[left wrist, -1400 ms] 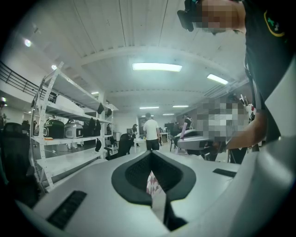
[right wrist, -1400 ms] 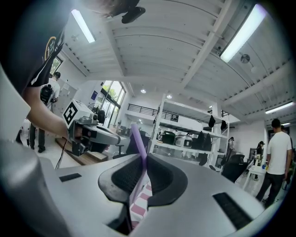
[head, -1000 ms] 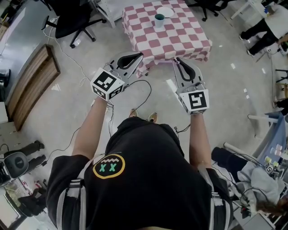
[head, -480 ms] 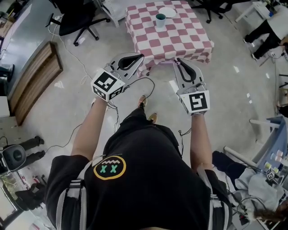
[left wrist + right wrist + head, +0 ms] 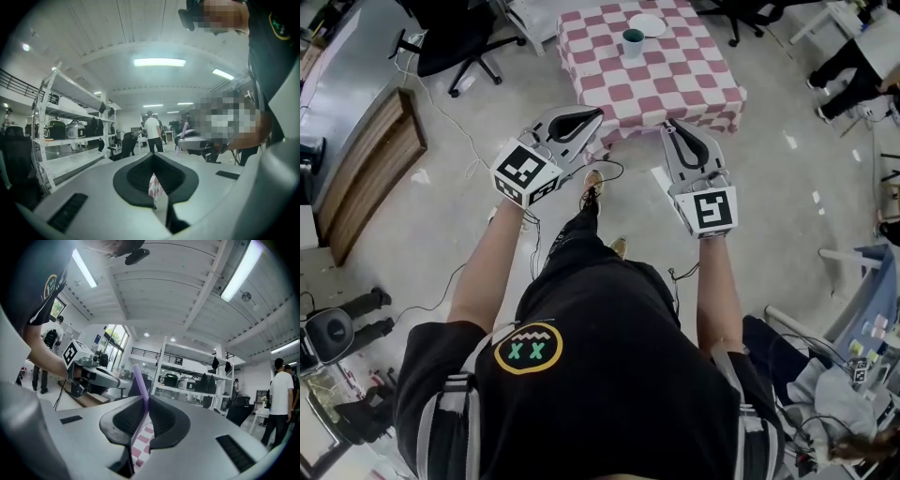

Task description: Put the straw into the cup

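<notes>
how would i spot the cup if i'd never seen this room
Find the small table covered in pink-and-white checks at the top of the head view. The cup stands near its far edge. It is dark green and upright, while its only neighbour is a flat white disc.

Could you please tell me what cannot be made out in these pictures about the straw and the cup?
Right gripper view: the lower end of the straw is hidden between the shut jaws.
Head view: the straw is too thin to make out at the right gripper.
Head view: the cup is too small to tell what it holds.
Both gripper views: the cup lies outside the frame.
</notes>
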